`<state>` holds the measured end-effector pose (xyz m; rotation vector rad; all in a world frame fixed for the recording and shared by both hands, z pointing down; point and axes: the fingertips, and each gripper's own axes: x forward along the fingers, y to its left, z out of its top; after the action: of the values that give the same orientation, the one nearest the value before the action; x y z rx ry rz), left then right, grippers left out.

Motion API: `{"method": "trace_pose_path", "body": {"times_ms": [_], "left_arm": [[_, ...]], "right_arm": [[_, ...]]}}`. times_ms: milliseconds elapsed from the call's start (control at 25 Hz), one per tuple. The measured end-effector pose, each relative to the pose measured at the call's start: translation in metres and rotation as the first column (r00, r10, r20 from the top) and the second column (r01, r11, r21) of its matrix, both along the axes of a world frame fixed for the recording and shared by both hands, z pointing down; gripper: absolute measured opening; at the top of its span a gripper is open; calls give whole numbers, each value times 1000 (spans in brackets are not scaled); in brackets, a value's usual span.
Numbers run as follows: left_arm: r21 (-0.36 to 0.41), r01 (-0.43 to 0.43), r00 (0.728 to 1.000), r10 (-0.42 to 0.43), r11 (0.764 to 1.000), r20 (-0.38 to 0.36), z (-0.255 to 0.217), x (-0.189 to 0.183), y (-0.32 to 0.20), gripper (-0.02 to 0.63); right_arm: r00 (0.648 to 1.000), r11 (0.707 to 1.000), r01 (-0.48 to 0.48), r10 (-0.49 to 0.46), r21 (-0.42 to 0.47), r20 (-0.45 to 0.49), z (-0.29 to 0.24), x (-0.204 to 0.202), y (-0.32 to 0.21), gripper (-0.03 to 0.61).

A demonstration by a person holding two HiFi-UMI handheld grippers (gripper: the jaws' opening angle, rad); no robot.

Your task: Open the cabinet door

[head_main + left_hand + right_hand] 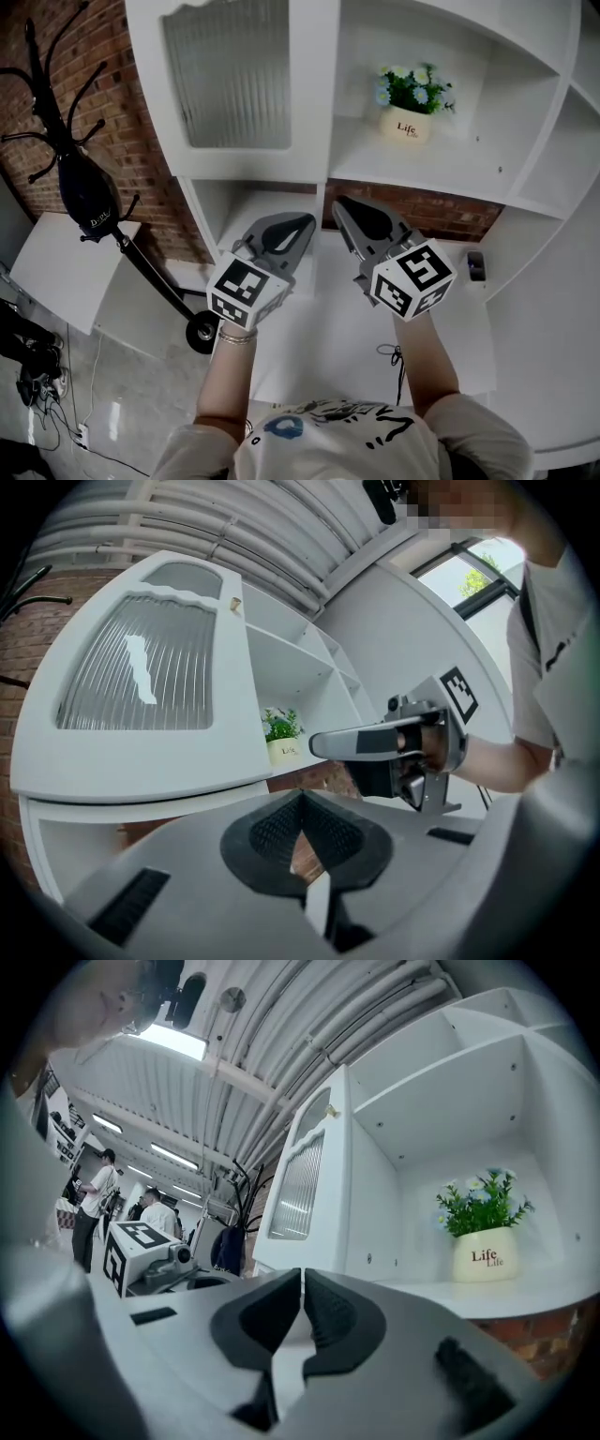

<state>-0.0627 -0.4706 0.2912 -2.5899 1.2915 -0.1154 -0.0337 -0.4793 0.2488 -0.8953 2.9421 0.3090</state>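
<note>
Left gripper (pixel 298 225), right gripper (pixel 345 208) side by side, level, fingers (pixel 267 1316) together

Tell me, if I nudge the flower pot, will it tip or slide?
The pot looks squat, wider than tall, so it would probably slide rather than tip. Its smooth white surface suggests ceramic: likely stiff, slippery and breakable if it falls off the shelf. The flowers look light and would likely flex.
</note>
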Motion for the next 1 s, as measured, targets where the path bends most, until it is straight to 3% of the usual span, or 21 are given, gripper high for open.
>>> {"method": "trace_pose_path", "body": {"times_ms": [240, 560, 600, 680, 880, 1000], "left_arm": [[1, 17, 1000, -17, 1000, -25, -5, 0, -11, 14], [-13, 35, 997, -36, 999, -75, -3, -3, -18, 14], [-13, 36, 997, -36, 999, -75, -1, -3, -18, 14], [-19, 40, 996, -41, 999, -76, 3, -6, -19, 14], [-49, 44, 996, -47, 998, -77, 12, -12, -20, 14], [-45, 52, 996, -56, 998, -76, 12, -17, -21, 14]], "right_arm": [[1000, 1000, 11, -11, 16, -15, -3, -16, -13, 29], [997, 998, -59, 61, 27, -40, -9, -19, -37, 32], [997, 998, -61, 62, 30, -41, -11, -19, -39, 38], [997, 998, -52, 53, 28, -50, -14, -22, -44, 153], [997, 997, -76, 76, 17, -32, -21, -28, -59, 173], [998, 999, -43, 44, 10, -40, -20, -35, -61, 181]]}}
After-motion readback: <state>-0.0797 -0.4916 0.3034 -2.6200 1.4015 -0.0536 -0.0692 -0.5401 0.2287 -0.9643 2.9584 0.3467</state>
